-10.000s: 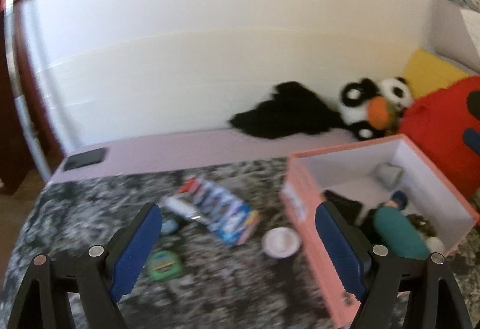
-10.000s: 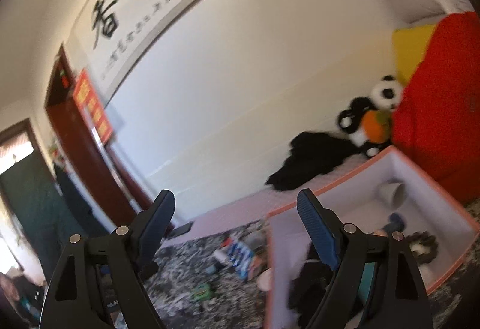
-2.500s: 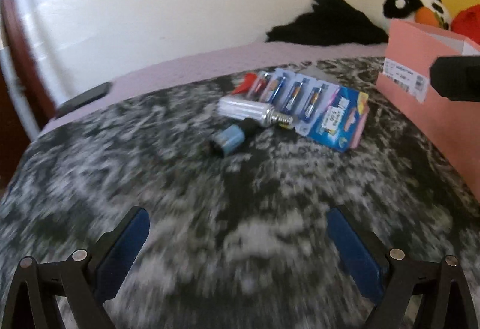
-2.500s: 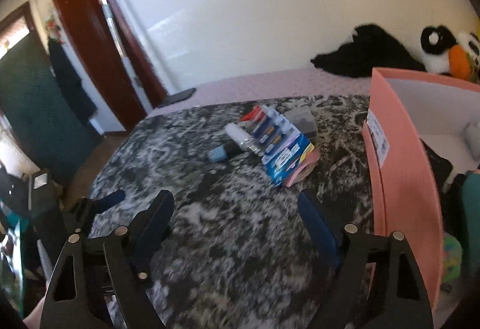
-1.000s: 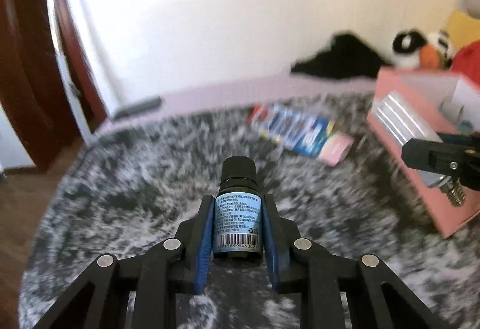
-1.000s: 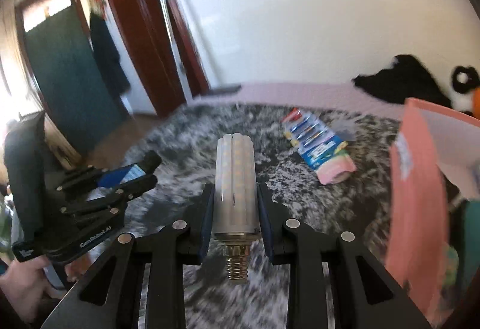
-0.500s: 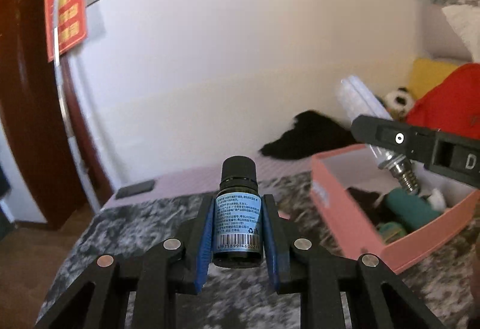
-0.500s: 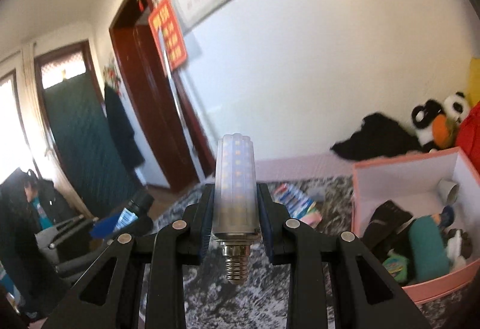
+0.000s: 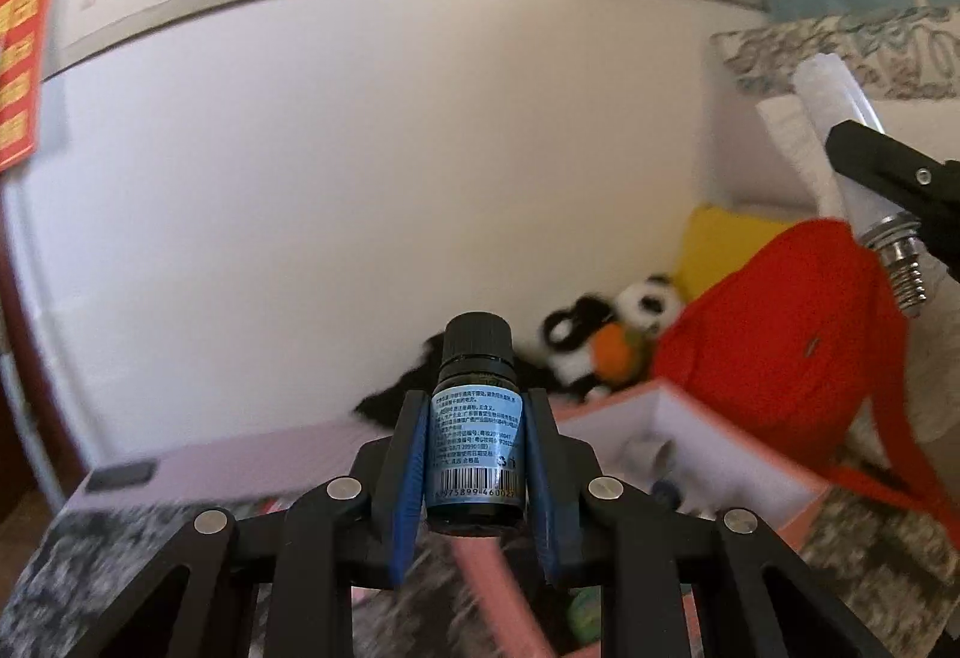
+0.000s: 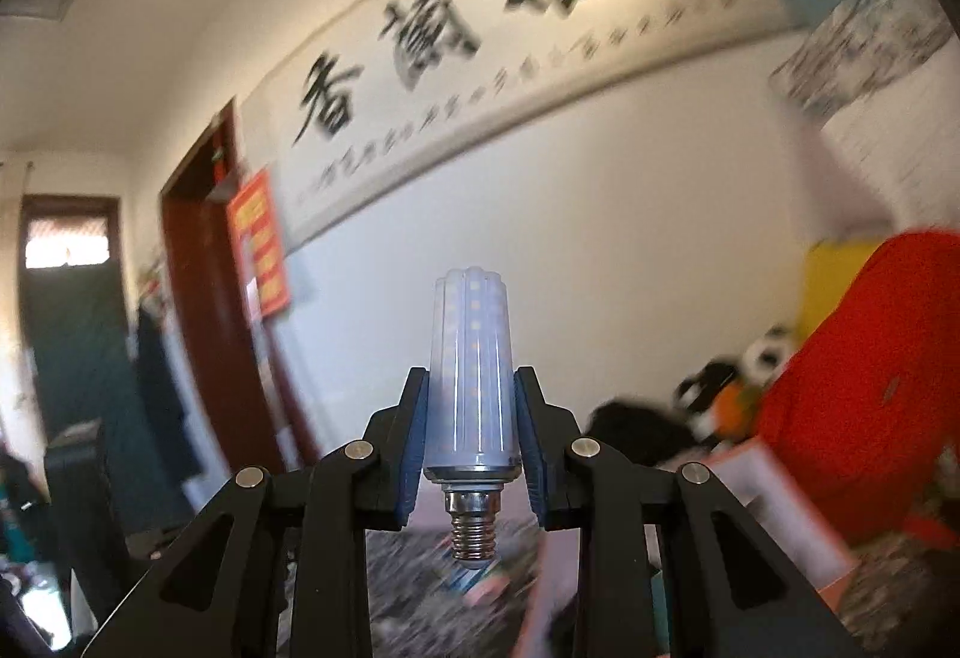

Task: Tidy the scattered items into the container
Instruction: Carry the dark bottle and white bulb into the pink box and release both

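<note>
you are in the carry step: both tools are loaded and raised above the work surface, and the drop into the box (image 9: 708, 454) is not yet done. the left gripper (image 9: 477, 472) is clamped on a small dark bottle (image 9: 477, 436), which stands upright between the blue pads (image 9: 413, 463) with its black cap clear above them and its label facing the camera. the right gripper (image 10: 471, 448) is clamped on a white corn-style light bulb (image 10: 471, 376), held by the lower body with the screw base (image 10: 474, 532) hanging free below the pads; in the left view the same bulb (image 9: 831, 142) shows tilted at upper right, high above the box. the pink box sits low in both views, open side up, near the panda toy (image 9: 606, 340) and the red cushion (image 9: 798, 334), with a few items already inside; their identity is too blurred to state. both frames carry motion blur, so treat exact alignment over the box as unconfirmed. next, bring each tool over the open box, lower it inside the walls, and only then open the jaws. judge the bulb as fragile: set it down onto the contents, do not drop it from height. release the bottle low, so that it does not bounce out. a pack of batteries probably remains on the mottled blanket (image 9: 90, 568), though it is hard to make out here
</note>
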Tool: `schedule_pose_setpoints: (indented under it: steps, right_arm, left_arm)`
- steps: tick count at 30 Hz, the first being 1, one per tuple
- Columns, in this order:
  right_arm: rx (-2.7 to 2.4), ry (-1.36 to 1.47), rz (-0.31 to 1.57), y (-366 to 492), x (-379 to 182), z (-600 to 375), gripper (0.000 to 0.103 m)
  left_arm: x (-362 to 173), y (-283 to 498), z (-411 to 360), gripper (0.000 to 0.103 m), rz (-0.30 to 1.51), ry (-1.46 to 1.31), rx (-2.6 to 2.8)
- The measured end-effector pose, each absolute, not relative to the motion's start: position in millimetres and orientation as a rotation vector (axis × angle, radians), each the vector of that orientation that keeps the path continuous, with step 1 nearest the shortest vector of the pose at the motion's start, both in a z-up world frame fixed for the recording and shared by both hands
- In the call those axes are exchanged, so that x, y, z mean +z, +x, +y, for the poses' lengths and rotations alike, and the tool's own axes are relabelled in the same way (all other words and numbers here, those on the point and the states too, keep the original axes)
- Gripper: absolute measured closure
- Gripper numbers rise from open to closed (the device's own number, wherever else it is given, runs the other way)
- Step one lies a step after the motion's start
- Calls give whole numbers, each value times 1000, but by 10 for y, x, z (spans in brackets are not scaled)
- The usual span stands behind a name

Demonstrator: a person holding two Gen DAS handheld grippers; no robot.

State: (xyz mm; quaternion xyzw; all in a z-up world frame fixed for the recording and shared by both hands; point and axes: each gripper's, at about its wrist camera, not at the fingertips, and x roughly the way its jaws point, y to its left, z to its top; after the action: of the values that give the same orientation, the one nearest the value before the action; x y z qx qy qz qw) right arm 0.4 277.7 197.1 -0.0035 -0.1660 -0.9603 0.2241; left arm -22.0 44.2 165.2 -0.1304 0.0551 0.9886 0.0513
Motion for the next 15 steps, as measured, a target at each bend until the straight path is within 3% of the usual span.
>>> schedule_pose_setpoints:
  steps: [6,7,8,10,11,13,15]
  right_arm:
    - [-2746,12,-468,-385,1906,3092,73]
    - [-2738,68,-470,-528,1852,3117,73]
    - [-2726,164,-486,-750,1750,3131,72]
    - [-2726,414,-502,-1277,1454,3066,38]
    - [-2722,569,-511,-1526,1256,3047,1]
    - [-2688,819,-573,-1907,897,3088,4]
    - [-2658,861,-668,-2001,779,3203,5]
  left_arm:
    - [1655,-729,897,77,189,-338,2907]
    - [1588,-851,961,70,197,-358,2890]
    - [1435,-1055,1057,41,236,-431,2863]
    - [1028,-1474,1203,12,306,-650,2793]
    - [806,-1662,1250,15,334,-773,2751]
    - [693,-1663,1063,17,316,-841,2757]
    - [720,-1548,747,15,267,-840,2813]
